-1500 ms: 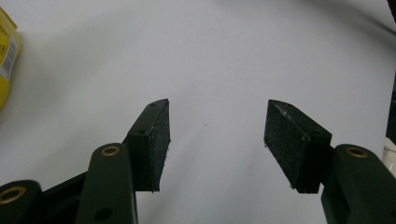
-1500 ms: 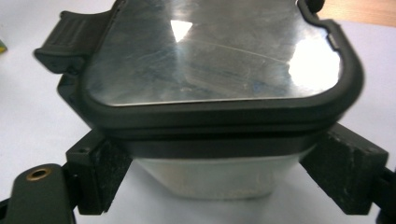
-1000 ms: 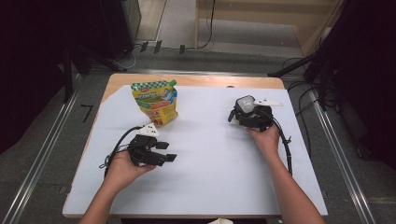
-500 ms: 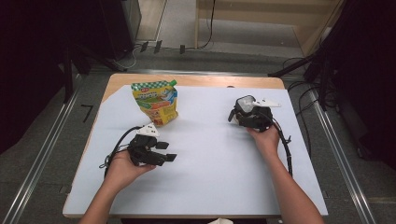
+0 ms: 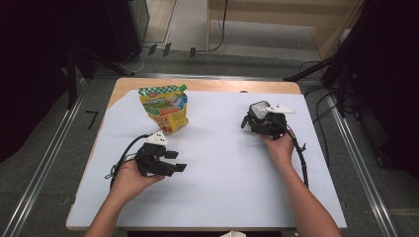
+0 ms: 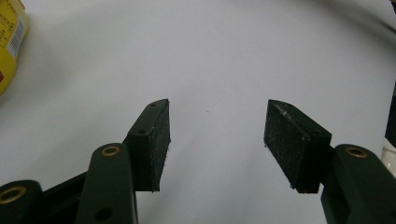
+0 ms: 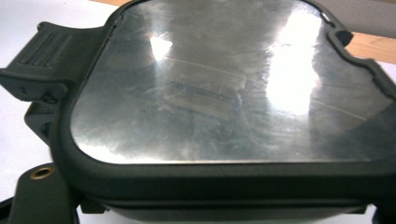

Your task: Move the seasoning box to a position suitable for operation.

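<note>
A black lidded box (image 5: 258, 108) with a shiny grey lid (image 7: 224, 93) and side latches sits at the table's right. My right gripper (image 5: 254, 118) holds it from the near side, with its jaws mostly hidden under the box. A yellow and green food pouch (image 5: 164, 109) lies at the back left, and its edge shows in the left gripper view (image 6: 9, 42). My left gripper (image 5: 176, 161) rests low over the white table cover in front of the pouch. It is open, with nothing between its pads (image 6: 154, 140).
A white sheet (image 5: 222, 163) covers the wooden table (image 5: 217, 85). Black cables trail from both grippers (image 5: 299, 153). Metal rails and dark equipment stand on the floor around the table.
</note>
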Demonstrator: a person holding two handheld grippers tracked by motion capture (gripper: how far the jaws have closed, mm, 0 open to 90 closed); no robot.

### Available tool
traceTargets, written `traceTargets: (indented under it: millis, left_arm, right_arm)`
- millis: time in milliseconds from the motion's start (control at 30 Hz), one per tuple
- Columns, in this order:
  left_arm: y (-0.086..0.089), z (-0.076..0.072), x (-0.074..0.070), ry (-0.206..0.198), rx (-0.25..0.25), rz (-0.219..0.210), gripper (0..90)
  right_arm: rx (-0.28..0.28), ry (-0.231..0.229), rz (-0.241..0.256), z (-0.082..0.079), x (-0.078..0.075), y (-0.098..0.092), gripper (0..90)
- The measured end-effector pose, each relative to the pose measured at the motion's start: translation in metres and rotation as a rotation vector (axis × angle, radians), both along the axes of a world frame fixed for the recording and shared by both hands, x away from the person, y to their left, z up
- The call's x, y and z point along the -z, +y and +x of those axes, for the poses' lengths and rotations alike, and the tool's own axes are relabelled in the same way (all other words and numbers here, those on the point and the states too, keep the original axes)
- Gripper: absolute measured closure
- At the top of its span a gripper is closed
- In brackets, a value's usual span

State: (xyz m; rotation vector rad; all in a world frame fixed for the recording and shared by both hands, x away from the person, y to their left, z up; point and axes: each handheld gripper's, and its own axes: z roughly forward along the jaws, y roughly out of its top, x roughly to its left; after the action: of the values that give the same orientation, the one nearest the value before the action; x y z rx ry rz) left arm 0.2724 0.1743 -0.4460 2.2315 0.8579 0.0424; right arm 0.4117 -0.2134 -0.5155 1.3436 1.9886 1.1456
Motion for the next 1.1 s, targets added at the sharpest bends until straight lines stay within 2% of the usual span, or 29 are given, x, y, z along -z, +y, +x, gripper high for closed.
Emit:
traceTargets:
  millis: [67,133,300,400,600,800,1100]
  left_arm:
    - [0.0,0.0,0.0,0.001,0.0,-0.001,41.7]
    - [0.0,0.001,0.0,0.001,-0.001,-0.002,41.7]
    - [0.0,0.002,0.0,0.004,-0.001,-0.004,41.6]
    - [0.0,0.004,0.001,0.009,0.001,-0.004,41.2]
    - [-0.003,0.007,0.001,0.016,0.004,-0.008,40.6]
    - [-0.008,0.012,0.001,0.017,0.021,-0.007,40.0]
    - [-0.011,0.019,0.003,0.026,0.027,-0.011,39.6]
  right_arm:
    - [0.001,0.003,0.003,0.0,0.0,0.0,15.7]
    - [-0.001,0.014,0.027,0.0,-0.002,-0.002,15.7]
    - [-0.009,0.008,0.03,-0.003,-0.007,-0.002,15.7]
    - [-0.028,-0.009,0.029,-0.007,-0.014,-0.001,15.7]
    - [-0.062,-0.013,0.022,-0.016,-0.023,0.004,15.7]
    - [-0.103,-0.016,0.031,-0.031,-0.033,0.01,15.7]
    - [-0.15,-0.012,0.038,-0.051,-0.039,0.019,15.7]
